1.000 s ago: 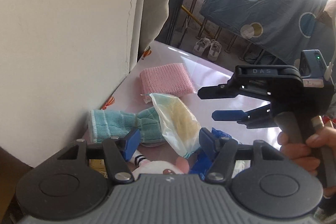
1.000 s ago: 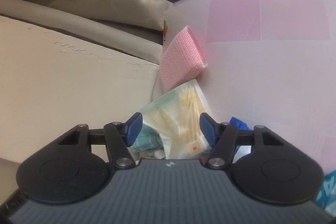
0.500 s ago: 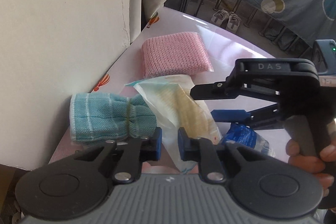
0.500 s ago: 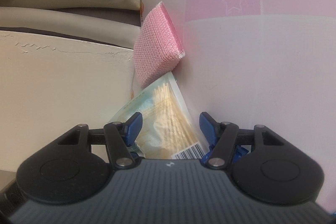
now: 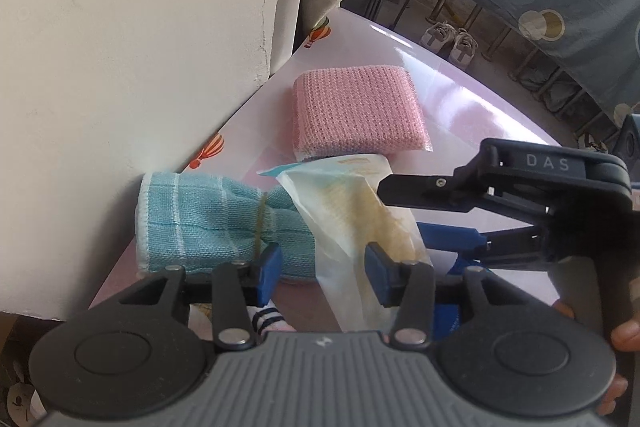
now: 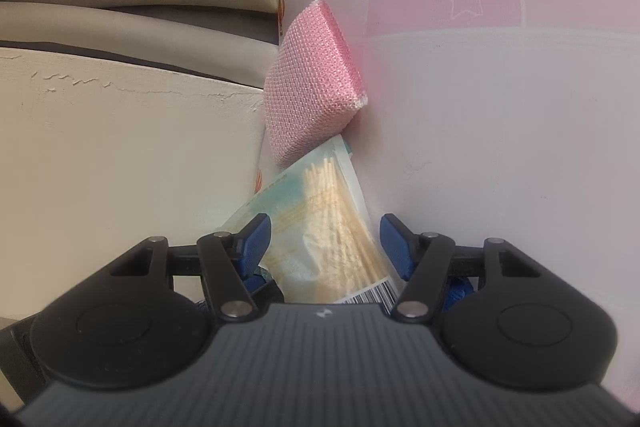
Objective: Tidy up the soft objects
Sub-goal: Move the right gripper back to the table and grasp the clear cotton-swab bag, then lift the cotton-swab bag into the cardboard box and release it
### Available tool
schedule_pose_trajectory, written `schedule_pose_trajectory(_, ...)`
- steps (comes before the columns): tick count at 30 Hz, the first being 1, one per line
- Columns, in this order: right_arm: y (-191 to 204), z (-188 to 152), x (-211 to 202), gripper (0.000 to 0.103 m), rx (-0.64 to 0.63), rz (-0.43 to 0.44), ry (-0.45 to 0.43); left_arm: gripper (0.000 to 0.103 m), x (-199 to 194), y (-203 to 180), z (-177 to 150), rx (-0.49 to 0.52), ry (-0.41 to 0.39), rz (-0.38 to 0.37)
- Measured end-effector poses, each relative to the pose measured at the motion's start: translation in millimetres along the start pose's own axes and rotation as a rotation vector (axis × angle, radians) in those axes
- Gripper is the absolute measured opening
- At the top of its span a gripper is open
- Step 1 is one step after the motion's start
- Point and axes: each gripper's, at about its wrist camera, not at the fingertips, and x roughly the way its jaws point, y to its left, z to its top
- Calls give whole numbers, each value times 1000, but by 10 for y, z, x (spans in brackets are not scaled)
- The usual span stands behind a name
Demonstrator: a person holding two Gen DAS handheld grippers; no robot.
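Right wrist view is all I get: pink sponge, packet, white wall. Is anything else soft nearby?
Observer: Yes, a teal cloth, banded in the middle, lies against the wall beside the packet.
Operator: Where's the left claw?
Observer: The left claw is open; its jaws have just been opening, the packet's near end between them, unpressed.
Operator: Anything under it?
Observer: A striped plush bit peeks out just below it.

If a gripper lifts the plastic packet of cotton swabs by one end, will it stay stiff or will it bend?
The plastic packet will probably sag: its film looks thin and crinkled. The swabs inside appear loose, so they may shift. The glossy film may also slip between the pads.
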Motion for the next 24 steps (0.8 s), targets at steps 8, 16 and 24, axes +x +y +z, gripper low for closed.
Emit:
schedule_pose_trajectory(8, -28, -19, -14, 61, 3, 10, -3, 28, 55, -22, 9, 4, 9, -2)
schedule_pose_trajectory(16, 119, -112, -40, 33, -73, -40, -22, 4, 39, -87, -48, 49, -8, 13)
schedule_pose_trajectory(24, 367, -235, -326, 25, -120, -31, -92, 0, -452, -165, -72, 90, -105, -60)
